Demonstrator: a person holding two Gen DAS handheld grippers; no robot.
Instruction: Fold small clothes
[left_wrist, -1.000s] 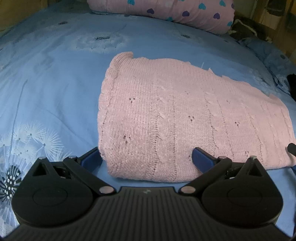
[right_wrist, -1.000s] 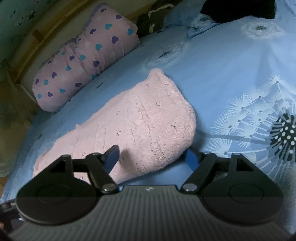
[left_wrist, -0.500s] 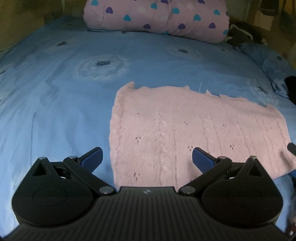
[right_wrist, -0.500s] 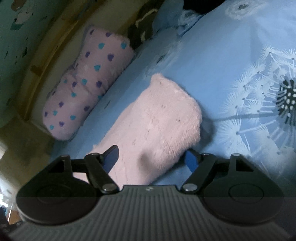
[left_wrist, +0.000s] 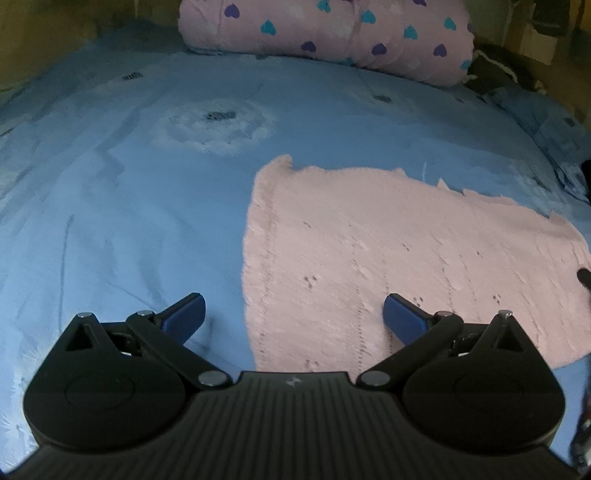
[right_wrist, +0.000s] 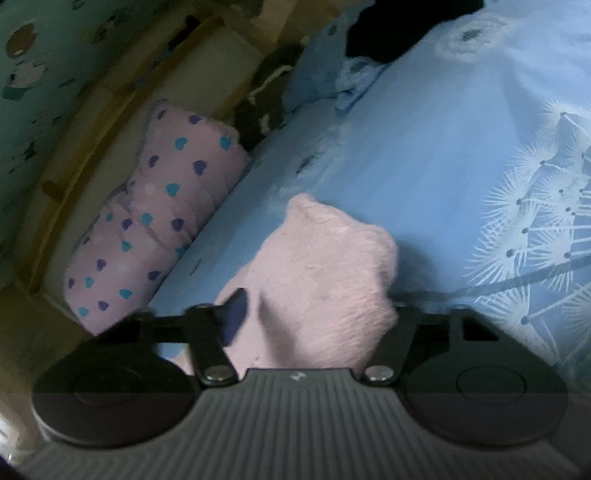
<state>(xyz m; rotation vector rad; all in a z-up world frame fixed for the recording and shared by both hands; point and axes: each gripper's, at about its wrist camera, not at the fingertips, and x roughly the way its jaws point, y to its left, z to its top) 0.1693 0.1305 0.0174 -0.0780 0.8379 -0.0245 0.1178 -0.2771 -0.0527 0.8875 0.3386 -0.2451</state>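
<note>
Sweater: pink knit sweater (left_wrist: 388, 266) lying flat on the blue dandelion-print bed sheet (left_wrist: 129, 206), right-of-centre in the left wrist view; looks already folded into a long rectangle, with the heart-print pillow (left_wrist: 332, 33) well apart at the head of the bed

Feel: my guess is soft, floppy and fairly light; chunky cable knit, so it should bunch up rather than slide; not fragile, but the loose stitches could snag on a pad corner or stretch if yanked

Right gripper: right gripper (right_wrist: 314, 314) has one end of the sweater (right_wrist: 325, 266) between its jaws and they're closing on it right now; fabric is humped up into a rounded lump there; right-hand pad is hidden behind the knit, so can't say for sure it's pinching yet; frame's also blurry

Left gripper: left gripper (left_wrist: 291, 317) hangs above the near edge with jaws wide apart, holding nothing; one blue pad over bare sheet, the other over the knit

Where to grab: I'd go for edges and corners, taking both layers at once so the fold doesn't peel open; near corner on the left side seems the obvious match for the end the right one has

Watch out: a grab of only the top layer will probably unfold the thing; lifting one end alone will likely let it sag and twist
</note>
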